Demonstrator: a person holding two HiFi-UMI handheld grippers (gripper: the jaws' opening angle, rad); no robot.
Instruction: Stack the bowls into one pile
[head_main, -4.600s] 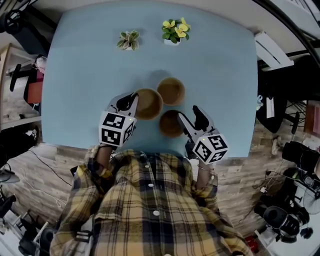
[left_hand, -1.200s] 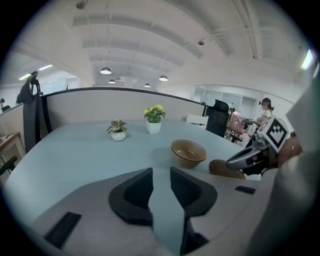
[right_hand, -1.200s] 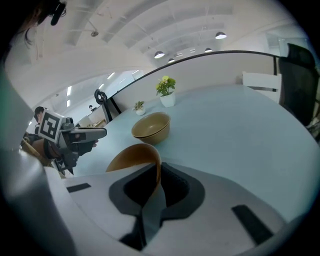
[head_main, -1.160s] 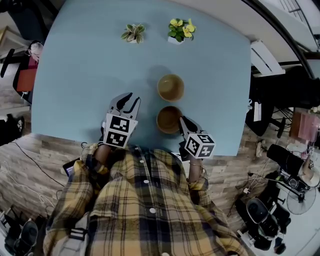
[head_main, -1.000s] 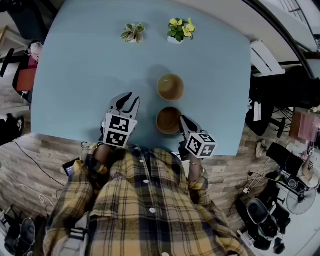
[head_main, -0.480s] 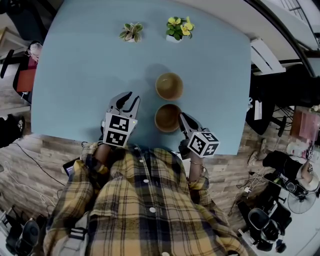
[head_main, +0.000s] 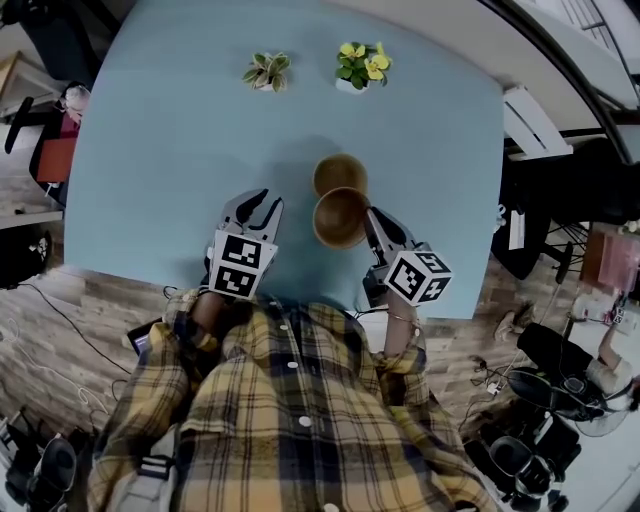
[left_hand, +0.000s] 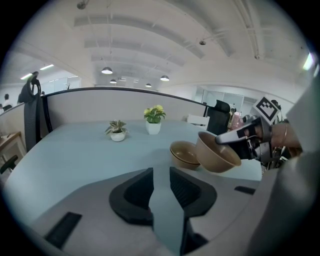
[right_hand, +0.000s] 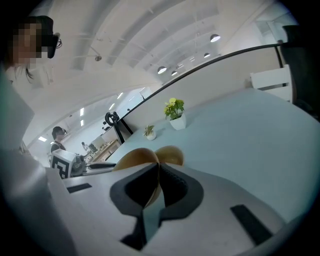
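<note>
Brown bowl (head_main: 340, 217) lifted beside second bowl (head_main: 338, 170), right jaws clamping rim, left jaws apart

Near bowl (head_main: 341, 217) hangs off the table (head_main: 160, 150) in the right gripper (head_main: 368, 216), clamped at its right rim, just before the far bowl (head_main: 340, 174) mid-table; left gripper (head_main: 255, 200) left of both; left plant (head_main: 266, 70) beside right plant (head_main: 362, 64) at the far edge.

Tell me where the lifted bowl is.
Head view, centre: the lifted bowl hangs tilted in the right tongs, beside the bowl stack, nearer the person.
</note>
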